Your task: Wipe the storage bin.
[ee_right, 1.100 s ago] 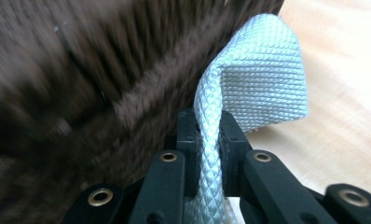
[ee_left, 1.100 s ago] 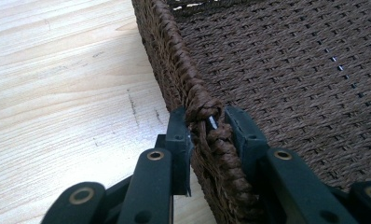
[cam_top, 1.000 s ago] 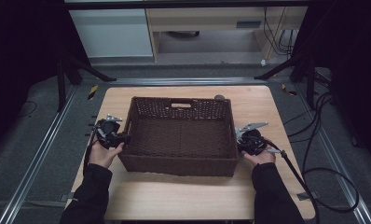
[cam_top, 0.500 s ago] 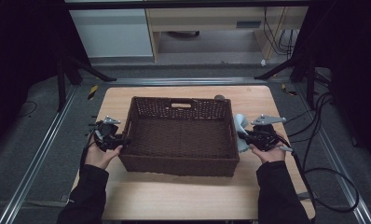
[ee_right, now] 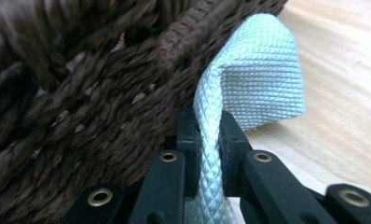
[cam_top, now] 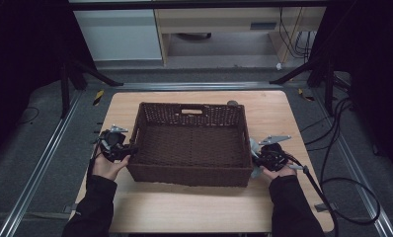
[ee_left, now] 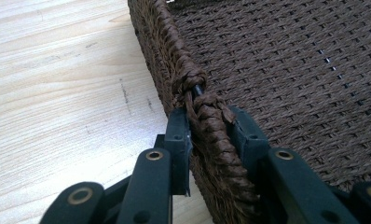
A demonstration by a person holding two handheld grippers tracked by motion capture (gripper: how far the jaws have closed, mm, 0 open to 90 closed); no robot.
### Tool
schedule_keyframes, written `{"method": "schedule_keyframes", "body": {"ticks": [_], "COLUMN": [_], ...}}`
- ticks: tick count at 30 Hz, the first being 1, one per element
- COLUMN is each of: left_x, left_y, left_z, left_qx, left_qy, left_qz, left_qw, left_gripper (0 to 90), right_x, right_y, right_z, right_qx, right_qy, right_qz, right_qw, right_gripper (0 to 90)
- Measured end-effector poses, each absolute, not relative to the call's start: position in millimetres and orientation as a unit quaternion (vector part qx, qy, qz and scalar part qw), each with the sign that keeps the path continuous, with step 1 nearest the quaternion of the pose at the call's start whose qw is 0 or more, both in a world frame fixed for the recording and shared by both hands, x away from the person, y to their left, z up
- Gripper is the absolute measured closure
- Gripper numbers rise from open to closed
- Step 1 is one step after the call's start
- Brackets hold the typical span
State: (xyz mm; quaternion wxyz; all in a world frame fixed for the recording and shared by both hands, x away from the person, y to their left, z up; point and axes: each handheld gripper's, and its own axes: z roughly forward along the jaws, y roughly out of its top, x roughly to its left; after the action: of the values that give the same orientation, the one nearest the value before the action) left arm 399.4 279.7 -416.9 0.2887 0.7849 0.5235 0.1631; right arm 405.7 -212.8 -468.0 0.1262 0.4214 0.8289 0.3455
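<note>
Dark woven basket [cam_top: 192,143] upright mid-table, empty, pale folded cloth [ee_right: 249,88] seemingly touching its right wall

Two black hand-held claws, left claw [cam_top: 131,148] and right claw [cam_top: 254,159], each with brass-ringed rivets on black linkage arms, a grey three-cornered top plate and a trailing black cable; the person wears long black sleeves [cam_top: 93,205].

The high view is dim: only the table [cam_top: 194,207] and the far cabinets catch soft overhead light, while the floor and both sides sink into near black, and the basket [cam_top: 192,175] casts a faint shadow on its near side. Both gripper views are bright and even. The basket weave blurs at the upper left of the right gripper view, while the cloth [ee_right: 263,84] stays sharp.
</note>
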Motion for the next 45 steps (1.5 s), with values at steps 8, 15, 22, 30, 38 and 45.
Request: {"method": "schedule_keyframes", "body": {"ticks": [8, 15, 22, 30, 38, 45], "left_x": [401.3, 406.5, 415.3, 418.5, 418.6, 418.4], "left_y": [277.5, 273.2, 271.9, 271.5, 271.4, 271.6], "left_z": [-417.0, -417.0, -417.1, -417.3, -417.2, -417.4], "left_qx": [0.782, 0.78, 0.78, 0.779, 0.78, 0.78], "left_qy": [0.528, 0.532, 0.531, 0.531, 0.53, 0.53], "left_qz": [0.165, 0.169, 0.171, 0.171, 0.171, 0.171], "left_qw": [0.287, 0.284, 0.284, 0.285, 0.283, 0.284], "left_gripper": [71.4, 71.5, 71.6, 71.5, 71.5, 71.4], "right_x": [403.4, 400.0, 401.8, 399.1, 392.2, 383.1], "right_y": [-218.3, -219.7, -220.6, -218.7, -224.6, -223.6], "right_z": [-440.2, -419.7, -445.3, -469.4, -437.2, -418.7], "right_qx": [0.411, 0.392, 0.404, 0.413, 0.399, 0.382], "right_qy": [0.81, 0.804, 0.819, 0.834, 0.816, 0.812], "right_qz": [0.383, 0.402, 0.373, 0.342, 0.384, 0.4], "right_qw": [0.169, 0.195, 0.163, 0.132, 0.169, 0.186], "right_gripper": [82.4, 82.6, 82.7, 82.9, 82.8, 82.8]}}
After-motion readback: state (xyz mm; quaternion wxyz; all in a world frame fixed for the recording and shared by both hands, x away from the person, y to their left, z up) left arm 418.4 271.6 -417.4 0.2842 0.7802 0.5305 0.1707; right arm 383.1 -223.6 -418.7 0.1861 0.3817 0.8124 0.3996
